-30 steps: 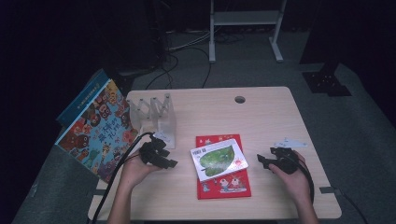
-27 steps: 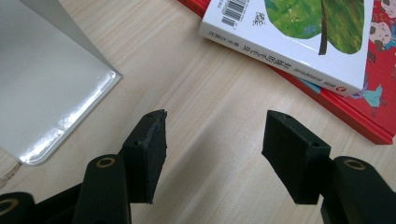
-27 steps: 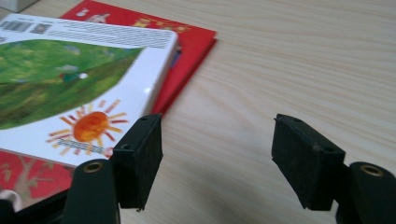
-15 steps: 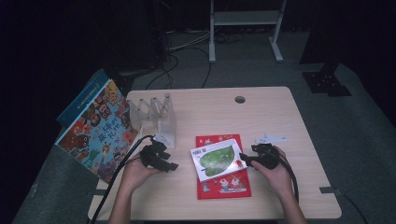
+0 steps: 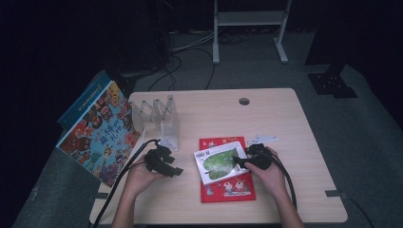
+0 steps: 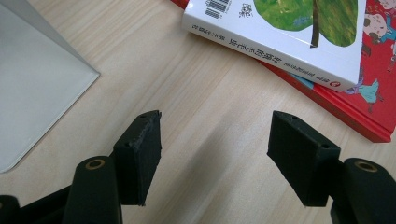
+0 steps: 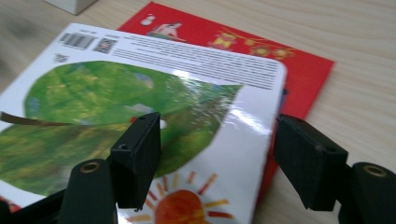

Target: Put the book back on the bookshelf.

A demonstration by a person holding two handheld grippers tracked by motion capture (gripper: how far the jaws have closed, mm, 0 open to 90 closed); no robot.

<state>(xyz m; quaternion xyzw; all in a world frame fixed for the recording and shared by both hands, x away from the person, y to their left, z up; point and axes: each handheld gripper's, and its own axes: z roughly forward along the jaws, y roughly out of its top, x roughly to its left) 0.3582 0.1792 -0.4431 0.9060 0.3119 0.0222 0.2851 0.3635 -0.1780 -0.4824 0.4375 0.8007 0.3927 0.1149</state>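
Note:
A white book with a green leaf on its cover (image 5: 216, 164) (image 7: 140, 79) lies skewed on a flat red picture book (image 5: 228, 187) (image 7: 261, 56) near the table's front middle. My right gripper (image 5: 237, 164) (image 7: 217, 123) is open at the white book's right edge. One jaw hangs over the cover and the other stands just past the edge. My left gripper (image 5: 175, 171) (image 6: 215, 121) is open over bare wood left of the books. Its jaws have just been opening, with nothing between them. The white book's spine (image 6: 280, 28) shows beyond it.
A clear acrylic rack (image 5: 159, 118) (image 6: 32, 84) stands at the table's back left. A large colourful picture book (image 5: 100, 133) leans off the left edge. A small white strip (image 5: 261, 139) lies behind the right hand. A cable hole (image 5: 244, 101) sits near the far edge.
My right gripper has slid left from the table's right side to the white book's edge. The left hand has stayed put and the books have not moved.

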